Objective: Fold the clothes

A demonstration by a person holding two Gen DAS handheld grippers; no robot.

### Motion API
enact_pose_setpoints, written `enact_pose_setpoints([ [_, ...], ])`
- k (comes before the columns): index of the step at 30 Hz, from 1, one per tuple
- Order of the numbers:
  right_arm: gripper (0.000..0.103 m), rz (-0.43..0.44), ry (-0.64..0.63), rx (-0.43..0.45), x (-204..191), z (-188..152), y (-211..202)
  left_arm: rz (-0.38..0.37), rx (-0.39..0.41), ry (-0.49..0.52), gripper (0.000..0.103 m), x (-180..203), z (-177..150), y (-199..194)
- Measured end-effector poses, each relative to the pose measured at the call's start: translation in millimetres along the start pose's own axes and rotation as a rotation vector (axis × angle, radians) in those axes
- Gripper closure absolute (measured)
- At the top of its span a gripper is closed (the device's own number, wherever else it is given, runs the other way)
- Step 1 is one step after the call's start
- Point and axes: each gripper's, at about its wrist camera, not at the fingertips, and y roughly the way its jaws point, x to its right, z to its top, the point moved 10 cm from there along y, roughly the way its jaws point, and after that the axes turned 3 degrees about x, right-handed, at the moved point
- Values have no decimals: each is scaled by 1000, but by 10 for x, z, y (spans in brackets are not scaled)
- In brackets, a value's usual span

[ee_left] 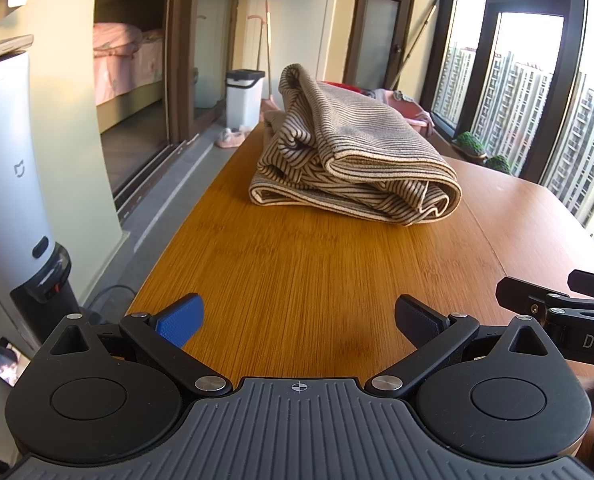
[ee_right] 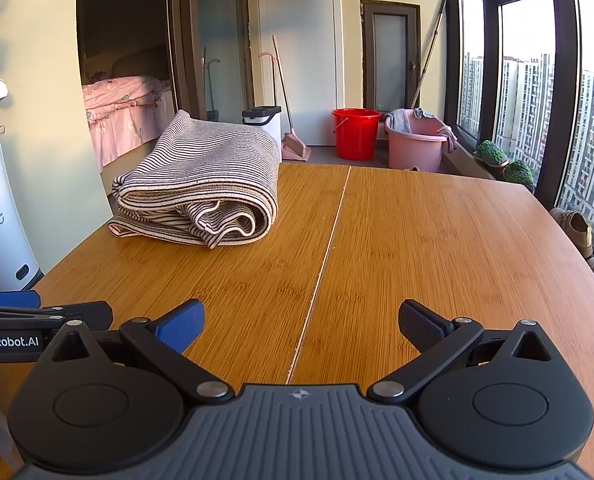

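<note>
Both tongs are released, holding nothing, low over the near edge of the wooden tabletop (ee_right: 417, 240): the left tongs (ee_left: 299, 322) and the right tongs (ee_right: 301, 322) sit side by side, fingers spread wide. Well ahead of them lies the striped garment (ee_left: 349, 152), folded into a loose stack on the far left part of the tabletop, left of its centre seam (ee_right: 329, 248)

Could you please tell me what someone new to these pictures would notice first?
A folded striped garment lies in a thick bundle on the far left part of the wooden table. Near the camera, the left gripper and right gripper hang over bare wood, jaws open and empty. Behind the table, a red bucket stands on the floor.
</note>
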Motion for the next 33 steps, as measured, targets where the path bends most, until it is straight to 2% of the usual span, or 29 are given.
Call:
enact_pose_setpoints([
  [10, 0, 1, 4, -3, 3, -10, -23, 37, 7, 96, 0, 65, 19, -26],
  [20, 0, 1, 4, -3, 44, -12, -37, -8, -29, -11, 0, -80, 24, 10],
  [33, 0, 1, 6, -4, 46, -7, -31, 5, -29, -13, 0, -74, 10, 6],
])
